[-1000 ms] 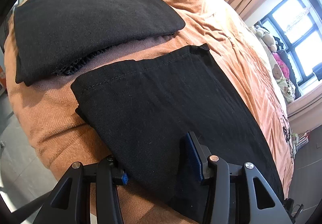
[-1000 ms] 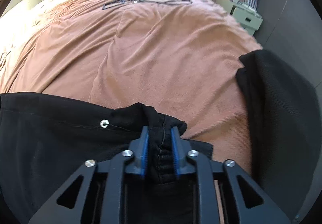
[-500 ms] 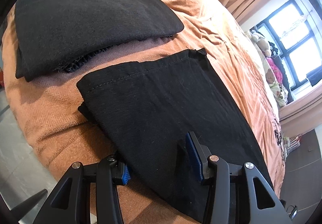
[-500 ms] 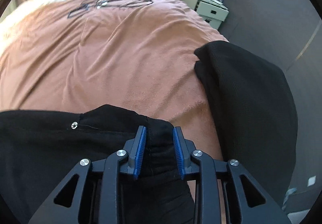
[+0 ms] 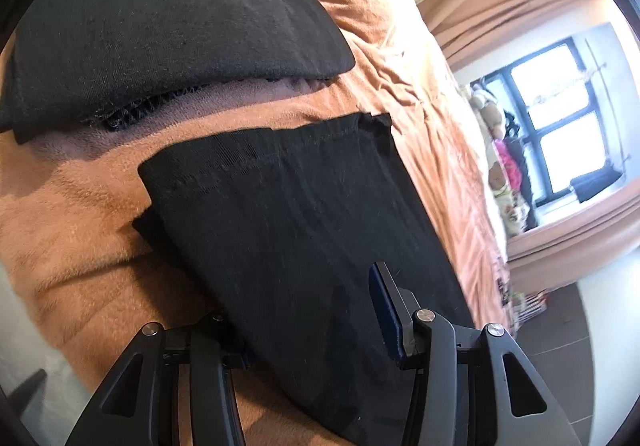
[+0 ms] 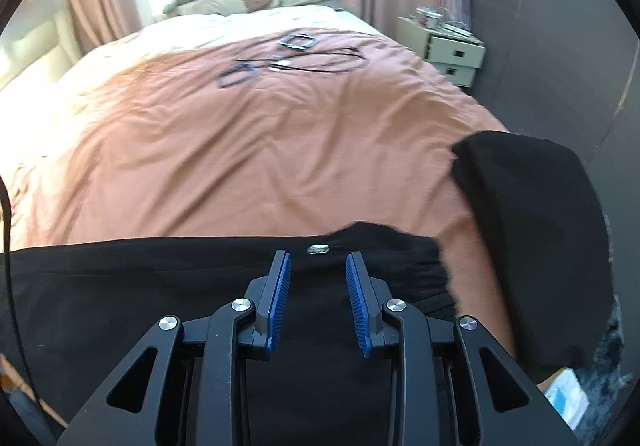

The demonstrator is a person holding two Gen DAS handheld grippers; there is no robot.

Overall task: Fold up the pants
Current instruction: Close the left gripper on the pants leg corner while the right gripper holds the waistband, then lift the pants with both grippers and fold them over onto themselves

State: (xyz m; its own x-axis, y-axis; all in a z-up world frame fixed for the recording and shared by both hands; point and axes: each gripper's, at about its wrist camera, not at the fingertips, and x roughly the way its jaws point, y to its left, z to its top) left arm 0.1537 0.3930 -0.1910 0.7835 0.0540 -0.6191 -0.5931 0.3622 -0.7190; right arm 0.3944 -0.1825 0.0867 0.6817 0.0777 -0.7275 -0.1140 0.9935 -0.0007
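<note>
We see the pants (image 5: 304, 246) lying flat on the bed (image 5: 80, 246), a long black strip running from the middle of the left wrist view down to its lower edge, with a stitched hem across the top of the strip. They look folded lengthwise, one leg over the other, so we judge the first fold done. In the right wrist view the waist end (image 6: 200, 286) fills the lower part of the frame, a metal button (image 6: 319, 248) showing just above the fingers. Our right gripper (image 6: 316, 296) has its fingers spread, with the cloth below them and nothing pinched. Our left gripper (image 5: 316, 326) also has its fingers spread wide, straddling the strip; one finger sits over the cloth, the other is partly hidden by its edge. Another folded black garment (image 5: 160, 25) rests in the upper left. We judge the crosswise folds, bringing hem toward waist, are not yet done.
</note>
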